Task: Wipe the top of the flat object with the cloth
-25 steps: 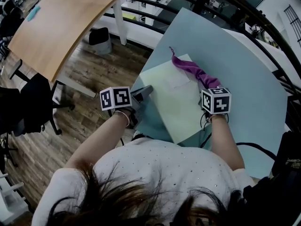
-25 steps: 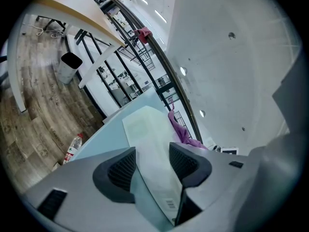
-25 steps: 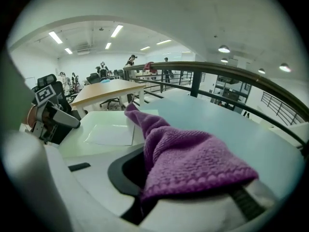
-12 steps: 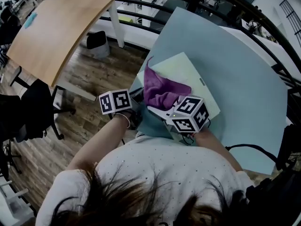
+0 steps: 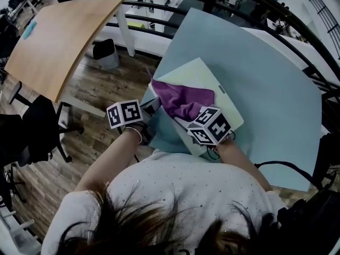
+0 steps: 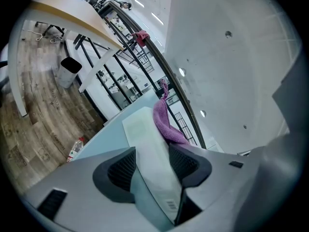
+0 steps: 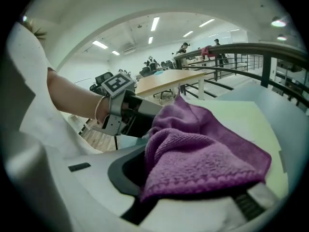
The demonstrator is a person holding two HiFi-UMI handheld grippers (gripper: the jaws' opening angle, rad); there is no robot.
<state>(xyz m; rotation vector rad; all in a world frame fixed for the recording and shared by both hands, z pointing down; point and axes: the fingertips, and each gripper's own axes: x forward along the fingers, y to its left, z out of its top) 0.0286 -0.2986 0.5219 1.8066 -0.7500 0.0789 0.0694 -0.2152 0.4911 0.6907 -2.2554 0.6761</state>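
Observation:
A pale green flat board [image 5: 212,81] lies on the light blue table [image 5: 271,84], reaching over the table's near left edge. My left gripper [image 5: 150,107] is shut on the board's left edge; in the left gripper view the board [image 6: 147,139] runs between both pads. The purple cloth [image 5: 183,99] lies spread on the board's left half. My right gripper [image 5: 187,117] is shut on the cloth's near end and presses it onto the board. The cloth [image 7: 203,161] fills the right gripper view and hides the jaws' tips. Beyond it the left gripper [image 7: 130,115] shows.
A wooden table [image 5: 58,36] and a black bin [image 5: 103,49] stand to the left on the wood floor. A dark railing [image 5: 255,12] curves behind the blue table. A black chair [image 5: 32,126] is at the left, a cable [image 5: 281,166] at the right.
My right gripper has dragged the cloth from the board's far right side across to its near left part. The cloth went from a stretched strip to a spread patch. The left gripper stayed put.

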